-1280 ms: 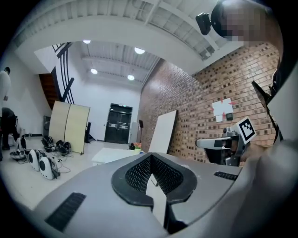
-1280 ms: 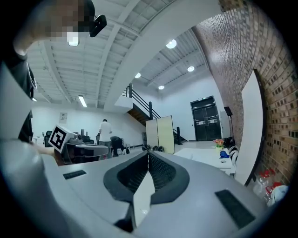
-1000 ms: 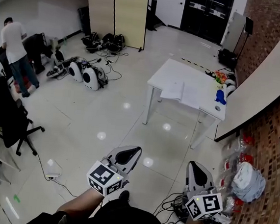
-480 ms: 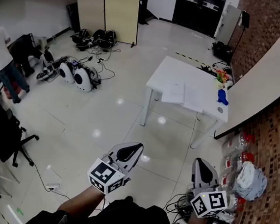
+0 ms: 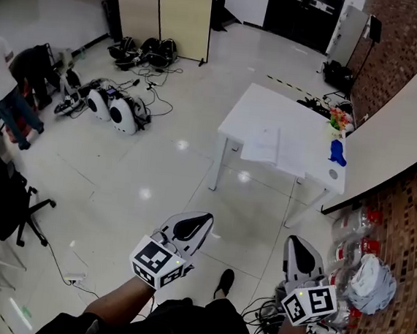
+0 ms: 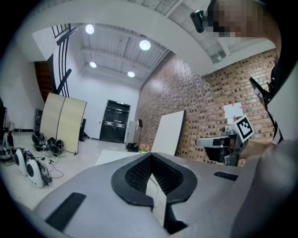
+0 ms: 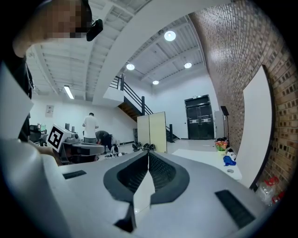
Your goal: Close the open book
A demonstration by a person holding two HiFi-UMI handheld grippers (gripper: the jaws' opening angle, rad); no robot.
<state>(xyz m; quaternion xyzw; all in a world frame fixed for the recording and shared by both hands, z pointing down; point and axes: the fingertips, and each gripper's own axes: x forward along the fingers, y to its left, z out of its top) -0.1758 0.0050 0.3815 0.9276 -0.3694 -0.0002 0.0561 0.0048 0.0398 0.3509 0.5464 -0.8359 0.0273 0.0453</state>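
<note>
The wearer has walked toward the white table. A shoe (image 5: 224,281) now shows on the floor between the two grippers, and the standing person (image 5: 0,80) at far left has slid to the frame's edge. The open book (image 5: 272,147) lies flat on the tabletop (image 5: 252,107), far ahead and well apart from both hands. A blue object (image 5: 337,151) stands to its right. The left gripper (image 5: 202,221) and right gripper (image 5: 294,240) are both clenched on nothing, tips meeting and held roughly level. The approach is unfinished, so the risks lie ahead. Loose cables (image 5: 258,304) by the right foot could snag a step. A closed gripper pushing a cover sideways might slide the whole book or crease its pages. A wide swing on the right could knock the blue object over.
</note>
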